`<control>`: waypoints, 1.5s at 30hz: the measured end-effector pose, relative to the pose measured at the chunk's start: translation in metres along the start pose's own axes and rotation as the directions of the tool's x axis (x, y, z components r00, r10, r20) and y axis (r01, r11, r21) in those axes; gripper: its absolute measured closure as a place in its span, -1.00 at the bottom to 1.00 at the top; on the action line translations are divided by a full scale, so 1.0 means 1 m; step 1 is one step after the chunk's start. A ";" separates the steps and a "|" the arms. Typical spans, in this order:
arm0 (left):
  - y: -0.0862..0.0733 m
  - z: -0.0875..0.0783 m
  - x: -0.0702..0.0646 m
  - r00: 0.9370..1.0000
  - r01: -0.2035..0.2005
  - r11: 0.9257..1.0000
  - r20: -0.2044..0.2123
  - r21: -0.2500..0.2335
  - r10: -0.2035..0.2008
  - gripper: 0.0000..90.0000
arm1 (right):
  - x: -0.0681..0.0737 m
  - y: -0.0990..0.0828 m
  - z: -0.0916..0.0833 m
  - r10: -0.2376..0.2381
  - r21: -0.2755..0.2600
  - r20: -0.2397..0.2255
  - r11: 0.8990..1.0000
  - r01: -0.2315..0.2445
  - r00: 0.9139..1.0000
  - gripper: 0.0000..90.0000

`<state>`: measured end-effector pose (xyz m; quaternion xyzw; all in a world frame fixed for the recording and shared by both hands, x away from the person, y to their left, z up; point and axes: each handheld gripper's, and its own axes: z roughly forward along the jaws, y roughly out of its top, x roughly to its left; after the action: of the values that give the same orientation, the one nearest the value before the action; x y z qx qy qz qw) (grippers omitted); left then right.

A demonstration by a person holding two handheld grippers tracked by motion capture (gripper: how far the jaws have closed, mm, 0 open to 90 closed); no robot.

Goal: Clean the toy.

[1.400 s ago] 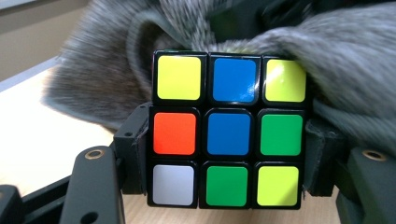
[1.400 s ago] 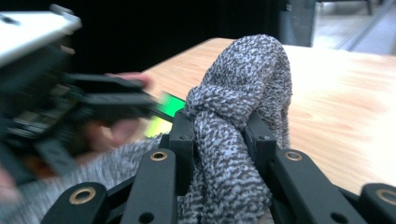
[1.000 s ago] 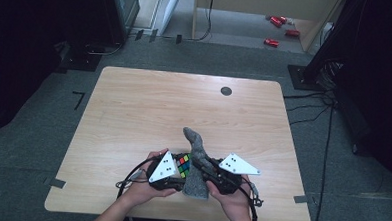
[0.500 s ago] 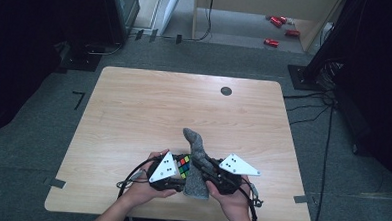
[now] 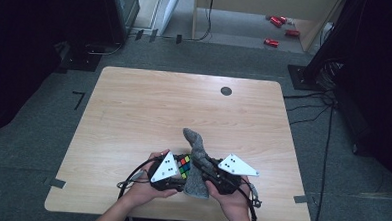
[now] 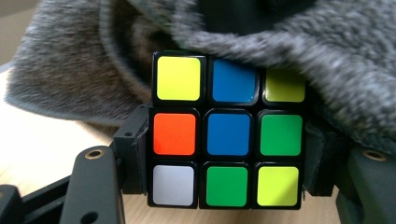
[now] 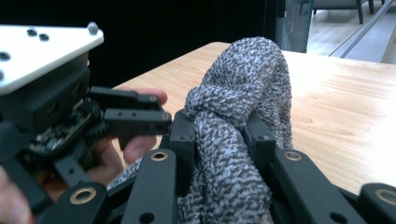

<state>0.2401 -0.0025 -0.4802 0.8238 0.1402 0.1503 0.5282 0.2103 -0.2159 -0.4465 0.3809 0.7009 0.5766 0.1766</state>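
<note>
At the near edge of the tabletop (image 5: 134,108) the person holds both tools close together. The left gripper (image 5: 174,170) has its fingers (image 6: 133,149) clamped on the two sides of a puzzle cube (image 6: 227,130), and the coloured squares face its camera. The right gripper (image 5: 216,175) has its fingers (image 7: 182,135) pinched on a bunched part of a grey sock (image 7: 238,140). The sock lies between the two tools, one end rising up and away over the wood, and its fuzzy cloth already hangs over the top corner of the cube.

Compared with a second ago, nothing has changed: cube, sock and both hands are in the same places, and both grips are the same. I think this is a pause during the work of putting the cube into the sock. The opening must be pulled wider before the cube can slide in.
</note>
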 end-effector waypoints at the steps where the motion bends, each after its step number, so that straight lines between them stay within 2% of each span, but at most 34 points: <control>1: 0.001 -0.001 0.000 1.000 -0.003 1.000 0.001 -0.004 0.003 -0.24 | -0.002 0.000 0.000 0.009 -0.003 0.002 1.000 -0.009 1.000 0.57; 4: 0.001 -0.005 0.003 1.000 0.002 1.000 -0.010 -0.015 -0.002 -0.24 | -0.013 -0.005 0.000 0.039 0.000 0.033 0.999 -0.039 0.999 0.57; 7: 0.000 -0.008 0.010 0.999 0.022 1.000 -0.027 -0.022 -0.023 -0.24 | -0.020 -0.010 0.000 0.041 0.013 0.052 0.999 -0.042 0.998 0.57; 10: 0.000 -0.008 0.012 0.999 0.028 0.999 -0.033 -0.023 -0.029 -0.24 | -0.014 -0.008 0.000 0.023 0.012 0.050 1.000 -0.023 0.999 0.57; 12: -0.001 -0.006 0.009 0.999 0.026 1.000 -0.027 -0.014 -0.026 -0.24 | -0.007 -0.005 0.000 0.009 -0.001 0.020 1.000 -0.009 1.000 0.57; 14: 0.000 -0.003 0.004 1.000 0.009 1.000 -0.015 -0.009 -0.009 -0.24 | -0.001 -0.001 0.000 0.002 -0.010 0.000 1.000 -0.002 1.000 0.57; 16: 0.001 -0.001 0.000 1.000 -0.011 1.000 -0.013 -0.003 0.011 -0.24 | -0.003 -0.001 0.000 0.016 -0.011 -0.011 1.000 -0.016 1.000 0.57; 20: 0.002 -0.005 0.003 1.000 -0.005 1.000 -0.022 -0.010 0.005 -0.24 | -0.020 -0.009 0.000 0.035 0.004 0.051 0.999 -0.035 0.998 0.57; 22: 0.001 -0.009 0.009 0.999 0.013 1.000 -0.036 -0.019 -0.013 -0.24 | -0.025 -0.013 -0.001 0.034 0.019 0.070 0.999 -0.036 0.997 0.57; 26: -0.001 -0.009 0.013 0.999 0.030 0.999 -0.036 -0.015 -0.030 -0.24 | -0.015 -0.008 -0.001 0.020 0.011 0.043 1.000 -0.021 0.999 0.57; 28: -0.002 -0.005 0.008 0.999 0.024 1.000 -0.021 -0.004 -0.024 -0.24 | -0.006 -0.005 0.000 -0.005 -0.001 0.010 1.000 0.005 1.000 0.57; 30: -0.002 0.000 0.001 1.000 0.005 1.000 -0.005 0.007 -0.005 -0.24 | -0.002 -0.004 0.001 -0.025 -0.014 0.000 1.000 0.025 1.000 0.57; 33: 0.000 0.002 -0.003 1.000 -0.016 1.000 -0.003 0.010 0.016 -0.24 | -0.012 -0.008 0.002 0.009 -0.011 0.019 1.000 -0.009 1.000 0.56; 35: 0.001 -0.001 0.001 1.000 -0.011 1.000 -0.015 0.005 0.011 -0.24 | -0.021 -0.014 0.001 0.026 -0.007 0.054 1.000 -0.026 0.998 0.56; 37: 0.000 -0.005 0.007 0.999 0.007 1.000 -0.032 -0.005 -0.007 -0.24 | -0.025 -0.017 0.000 0.024 0.007 0.072 1.000 -0.025 0.997 0.57; 40: 0.000 -0.009 0.014 0.999 0.028 1.000 -0.044 -0.011 -0.028 -0.24 | -0.018 -0.014 0.000 0.017 0.001 0.056 1.000 -0.017 0.998 0.57; 41: 0.000 -0.009 0.014 0.999 0.027 1.000 -0.044 -0.008 -0.028 -0.24 | -0.014 -0.013 0.001 0.002 -0.003 0.054 1.000 -0.001 0.999 0.57; 45: 0.000 -0.003 0.004 1.000 0.007 1.000 -0.019 0.003 -0.007 -0.24 | -0.001 -0.005 0.000 -0.010 -0.032 0.010 0.999 0.011 1.000 0.57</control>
<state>0.2426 0.0010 -0.4784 0.8227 0.1483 0.1562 0.5261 0.2095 -0.2166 -0.4519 0.3773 0.6927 0.5849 0.1892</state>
